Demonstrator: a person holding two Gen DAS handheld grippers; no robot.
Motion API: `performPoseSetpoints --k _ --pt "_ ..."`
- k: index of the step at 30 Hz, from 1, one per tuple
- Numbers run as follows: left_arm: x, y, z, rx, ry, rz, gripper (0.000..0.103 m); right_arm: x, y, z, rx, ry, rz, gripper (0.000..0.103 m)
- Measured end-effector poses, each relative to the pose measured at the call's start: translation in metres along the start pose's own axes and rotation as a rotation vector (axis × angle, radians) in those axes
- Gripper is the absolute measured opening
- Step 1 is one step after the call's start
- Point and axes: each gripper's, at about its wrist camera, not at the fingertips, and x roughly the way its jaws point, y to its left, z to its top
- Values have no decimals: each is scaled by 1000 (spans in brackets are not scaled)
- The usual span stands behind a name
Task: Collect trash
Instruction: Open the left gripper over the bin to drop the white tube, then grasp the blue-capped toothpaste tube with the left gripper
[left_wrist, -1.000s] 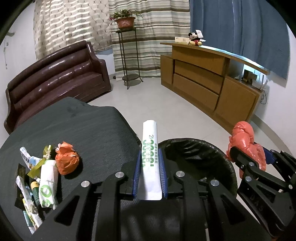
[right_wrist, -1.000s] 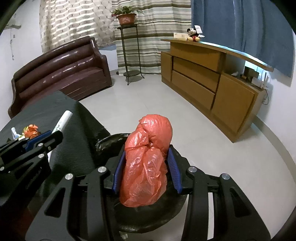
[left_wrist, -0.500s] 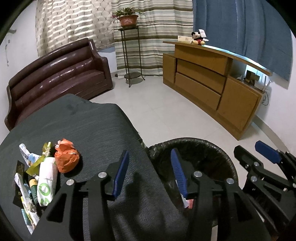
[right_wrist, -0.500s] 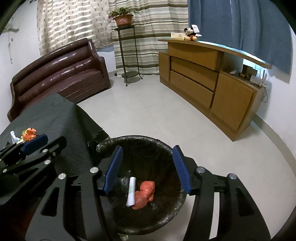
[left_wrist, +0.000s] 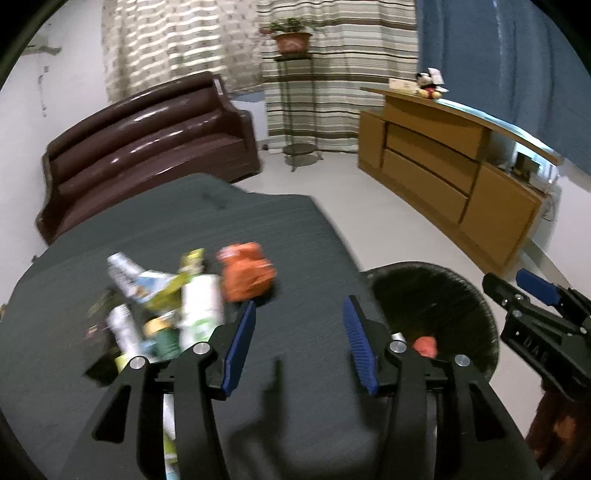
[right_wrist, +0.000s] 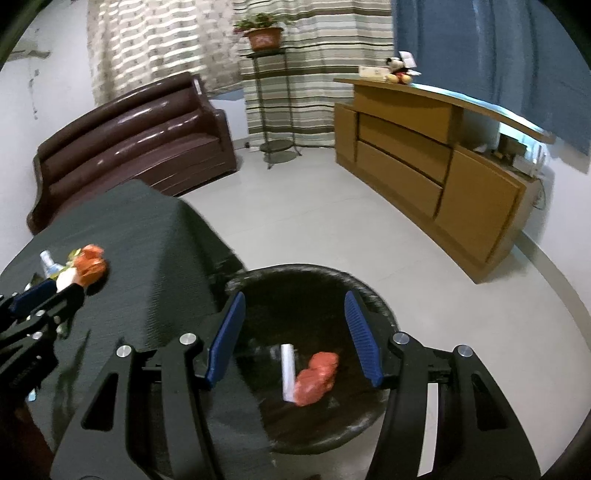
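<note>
Both grippers stand empty, jaws just opened wide: the right gripper (right_wrist: 293, 334) hangs over the black-lined bin (right_wrist: 373, 299), where a white roll (right_wrist: 287, 373) and a red bag (right_wrist: 317, 378) lie, while the left gripper (left_wrist: 299, 341) is over the dark table (left_wrist: 184, 229), right of a blurred trash pile (left_wrist: 184, 302)

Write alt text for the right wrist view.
The open right gripper hangs over a black-lined trash bin holding a white tube and red crumpled bag. More trash lies on the dark table.
</note>
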Motion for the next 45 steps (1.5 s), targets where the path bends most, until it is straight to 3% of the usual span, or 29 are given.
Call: performPoseSetpoints --k 11,17,23,37,45 --pt "-31 98 -37 -108 16 163 52 -19 83 -11 -115 15 119 55" --pt "-34 137 -61 -169 48 204 52 -24 124 -22 -171 29 171 55" --pt "-28 138 -71 -189 75 187 52 -30 137 -31 -203 29 170 55" --pt "-9 121 -78 -166 100 173 53 -30 117 -37 -192 30 140 55" --pt "-7 130 -89 -173 134 180 53 -29 117 -41 -199 37 156 55"
